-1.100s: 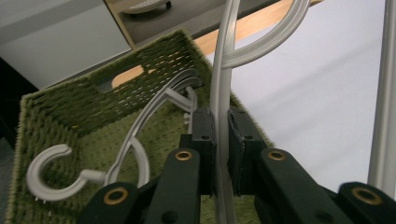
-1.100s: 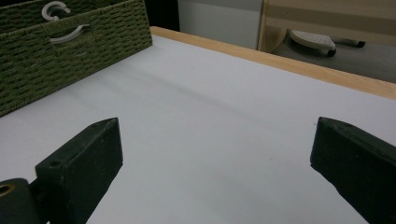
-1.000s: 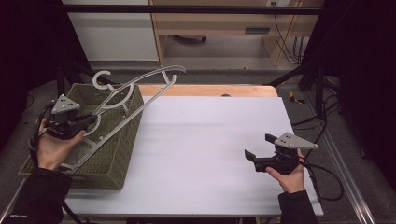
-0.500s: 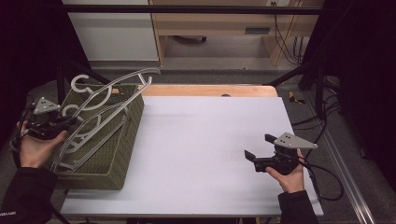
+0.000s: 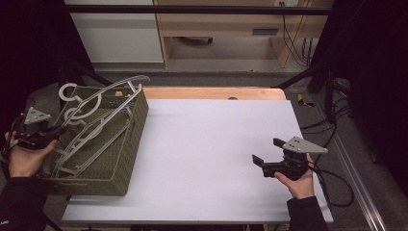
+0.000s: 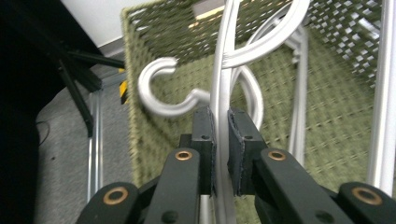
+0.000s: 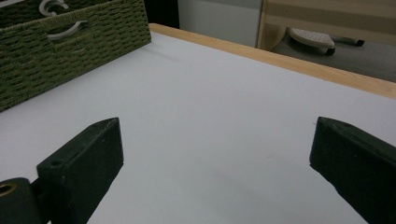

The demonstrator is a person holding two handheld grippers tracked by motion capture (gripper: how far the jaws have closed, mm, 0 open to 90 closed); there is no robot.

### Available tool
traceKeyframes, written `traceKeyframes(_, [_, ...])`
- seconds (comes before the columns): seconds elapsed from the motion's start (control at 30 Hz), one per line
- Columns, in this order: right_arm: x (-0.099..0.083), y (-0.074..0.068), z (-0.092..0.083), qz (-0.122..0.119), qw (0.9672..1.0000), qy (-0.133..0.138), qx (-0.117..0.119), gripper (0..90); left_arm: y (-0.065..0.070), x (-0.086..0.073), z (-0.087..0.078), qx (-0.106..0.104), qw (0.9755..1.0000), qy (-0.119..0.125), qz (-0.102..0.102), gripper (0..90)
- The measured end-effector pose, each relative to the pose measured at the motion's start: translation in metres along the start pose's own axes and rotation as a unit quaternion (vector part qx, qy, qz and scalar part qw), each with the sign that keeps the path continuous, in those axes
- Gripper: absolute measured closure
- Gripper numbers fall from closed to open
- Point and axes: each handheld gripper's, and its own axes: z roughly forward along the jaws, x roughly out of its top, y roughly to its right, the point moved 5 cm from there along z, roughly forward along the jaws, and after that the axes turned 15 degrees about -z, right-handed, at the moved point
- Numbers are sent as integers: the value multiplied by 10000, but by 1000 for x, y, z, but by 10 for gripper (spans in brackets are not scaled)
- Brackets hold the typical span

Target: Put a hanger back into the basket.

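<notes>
1. The hanger (image 6: 223, 70) caught by the left gripper (image 6: 221, 128) is a pale grey plastic one; the left gripper view shows both pads clenched on its thin bar, with the hook (image 6: 161, 88) curling off to one side just above the jaws.
2. From the high view, that same hanger (image 5: 91, 130) lies slanted inside the green woven basket (image 5: 126, 144), which sits at the table's left edge, and the left gripper (image 5: 50, 132) is at the basket's outer side.
3. I count at least two hangers in the basket, going by the two hooks near its far corner; the tangle of bars makes an exact count uncertain.
4. The right gripper (image 5: 263, 153) rests on the white table (image 5: 207, 144), well apart from the basket.
5. The right gripper view shows its jaws spread wide with nothing between them, and the basket's woven side wall (image 7: 70, 51) with a handle slot.
</notes>
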Motion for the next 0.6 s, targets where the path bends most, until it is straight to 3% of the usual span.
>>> traceKeyframes(0.2, [0, 0, 1, -4, 10000, -20, -1, 32, -12, -8, 0, 138, 9999, -54, -28, 819])
traceKeyframes(0.6, [0, 0, 1, -8, 10000, -22, 12, 33, -26, -26, 7, 613, 9969, -415, 282, 819])
